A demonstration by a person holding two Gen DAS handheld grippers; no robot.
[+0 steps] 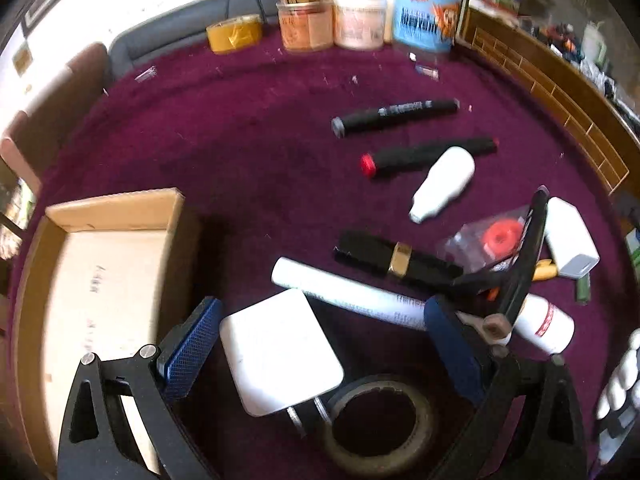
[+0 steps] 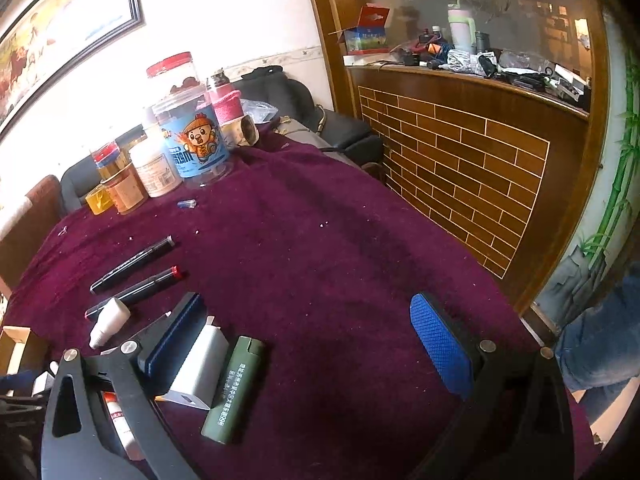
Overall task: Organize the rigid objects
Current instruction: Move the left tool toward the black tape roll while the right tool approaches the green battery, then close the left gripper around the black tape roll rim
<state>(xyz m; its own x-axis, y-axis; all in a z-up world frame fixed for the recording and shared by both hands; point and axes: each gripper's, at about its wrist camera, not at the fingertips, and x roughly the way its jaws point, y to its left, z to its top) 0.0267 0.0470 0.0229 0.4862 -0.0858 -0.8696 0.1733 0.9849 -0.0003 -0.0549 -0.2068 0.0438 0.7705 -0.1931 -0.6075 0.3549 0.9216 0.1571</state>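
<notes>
My left gripper (image 1: pixel 320 344) is open, its blue pads either side of a white plug adapter (image 1: pixel 280 350) lying on the purple cloth, not closed on it. A roll of tape (image 1: pixel 380 424) lies just below it, a white tube (image 1: pixel 348 290) and a black and gold stick (image 1: pixel 396 258) beyond it. An open cardboard box (image 1: pixel 104 272) stands to the left. My right gripper (image 2: pixel 316 340) is open and empty over the cloth, with a white charger (image 2: pixel 200 364) and a green lighter (image 2: pixel 234 388) between its fingers near the left one.
Two black markers (image 1: pixel 396 116) (image 1: pixel 428 154), a white bottle (image 1: pixel 444 184), a bag with a red ring (image 1: pixel 496 238) and another white charger (image 1: pixel 570 242) lie to the right. Jars (image 2: pixel 192 144) and a yellow tape roll (image 1: pixel 234 34) stand at the table's far edge. A wooden counter (image 2: pixel 460 160) runs alongside.
</notes>
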